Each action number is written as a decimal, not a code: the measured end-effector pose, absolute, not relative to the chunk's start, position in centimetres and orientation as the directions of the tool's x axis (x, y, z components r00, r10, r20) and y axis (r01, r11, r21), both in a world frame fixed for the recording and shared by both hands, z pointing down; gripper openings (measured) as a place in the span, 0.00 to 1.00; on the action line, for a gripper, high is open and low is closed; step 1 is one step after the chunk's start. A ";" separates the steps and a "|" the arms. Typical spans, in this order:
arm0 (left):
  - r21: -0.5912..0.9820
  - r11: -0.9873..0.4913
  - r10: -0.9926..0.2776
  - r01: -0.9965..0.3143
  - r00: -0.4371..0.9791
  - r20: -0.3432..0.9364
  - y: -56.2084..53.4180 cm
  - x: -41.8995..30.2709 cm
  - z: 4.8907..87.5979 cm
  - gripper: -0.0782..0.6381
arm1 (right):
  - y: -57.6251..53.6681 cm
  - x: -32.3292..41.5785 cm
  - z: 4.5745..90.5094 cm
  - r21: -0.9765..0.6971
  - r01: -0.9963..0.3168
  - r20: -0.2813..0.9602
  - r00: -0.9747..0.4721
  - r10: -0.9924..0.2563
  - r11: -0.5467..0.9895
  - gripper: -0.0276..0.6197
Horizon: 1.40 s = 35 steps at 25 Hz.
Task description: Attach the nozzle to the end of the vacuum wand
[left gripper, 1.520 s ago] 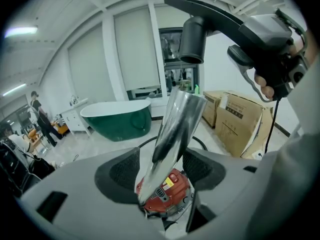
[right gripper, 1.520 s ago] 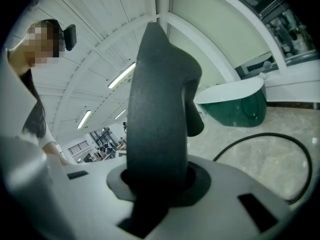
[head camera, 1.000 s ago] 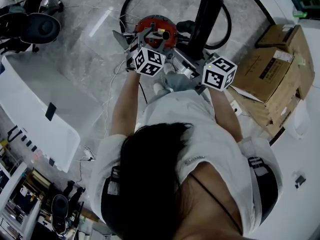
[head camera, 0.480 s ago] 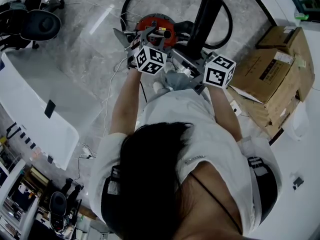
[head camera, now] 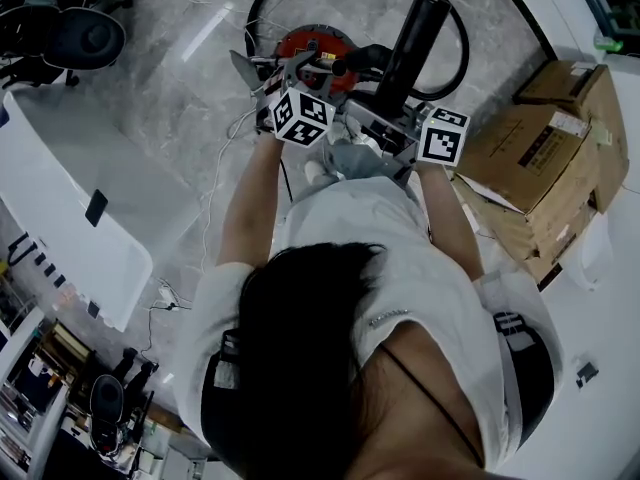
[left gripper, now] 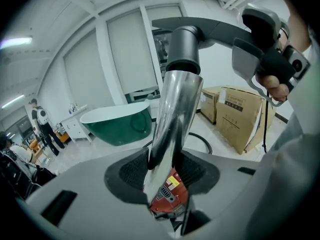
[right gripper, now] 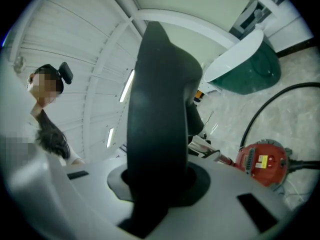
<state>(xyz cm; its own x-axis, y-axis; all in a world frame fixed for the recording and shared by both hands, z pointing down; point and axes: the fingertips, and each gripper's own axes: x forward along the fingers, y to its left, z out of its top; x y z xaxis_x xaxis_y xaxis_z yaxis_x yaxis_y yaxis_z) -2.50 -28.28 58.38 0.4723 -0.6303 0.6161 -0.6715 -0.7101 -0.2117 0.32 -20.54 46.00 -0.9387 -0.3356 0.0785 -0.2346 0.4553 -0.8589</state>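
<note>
The wand (left gripper: pixel 177 109) is a shiny chrome tube that mirrors the room along its length. It stands between the jaws of the left gripper (left gripper: pixel 162 171), whose black ribbed pads press on it from both sides. Those jaws have just been closing, and they now clamp the tube low down. The tube rises from there at a slight lean.

The nozzle (right gripper: pixel 160 109) is matt dark grey to black. It has a round collar at one end and a long, broad body that curves away from it. In the left gripper view the collar sits right on the upper end of the wand, and the body runs off to the right. I cannot tell whether the collar is pushed fully home. The right gripper (right gripper: pixel 157 184) is clamped on the nozzle's broad body, which fills the gap between its jaws and blocks much of that view.

In the head view the two grippers are held close together in front of the person. The nozzle sticks out beyond them as a dark bar above the grey marble floor (head camera: pixel 180 88).

Just past the left gripper, the red vacuum cleaner (head camera: pixel 312 46) sits on the floor, with its black hose (head camera: pixel 250 10) looping round it. It also shows through the gap below the wand in the left gripper view.

Cardboard boxes (head camera: pixel 540 148) are stacked to the right. A green and white bathtub (left gripper: pixel 117 124) stands further back in the room.
</note>
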 end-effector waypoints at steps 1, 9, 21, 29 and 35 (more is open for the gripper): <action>-0.211 -0.710 -0.630 -0.672 0.472 0.617 -28.3 -2.7 58.4 0.34 | -20.6 0.2 46.0 -0.864 -0.223 0.069 -0.941 -0.332 0.451 0.18; -0.202 -0.706 -0.630 -0.679 0.471 0.618 -28.4 -2.9 58.5 0.34 | -20.7 -0.2 46.3 -0.901 -0.151 0.025 -0.954 -0.299 0.408 0.17; -0.187 -0.713 -0.620 -0.676 0.483 0.618 -28.4 -3.0 58.5 0.34 | -20.6 -1.0 46.4 -0.923 -0.091 -0.016 -0.961 -0.275 0.374 0.16; -0.179 -0.719 -0.613 -0.672 0.491 0.619 -28.2 -3.2 58.6 0.34 | -20.4 -1.1 46.7 -0.925 -0.080 -0.014 -0.970 -0.244 0.372 0.15; -0.165 -0.725 -0.602 -0.669 0.497 0.625 -28.2 -3.4 58.7 0.34 | -19.8 -1.8 46.6 -0.916 -0.096 0.011 -0.977 -0.215 0.391 0.15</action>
<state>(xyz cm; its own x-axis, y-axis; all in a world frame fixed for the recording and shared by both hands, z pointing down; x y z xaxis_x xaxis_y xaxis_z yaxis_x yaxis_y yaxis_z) -3.39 -28.24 58.72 0.4970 -0.6016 0.6253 -0.6691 -0.7245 -0.1652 -1.84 -19.80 46.59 -0.9765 -0.2150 0.0110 -0.0963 0.3906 -0.9155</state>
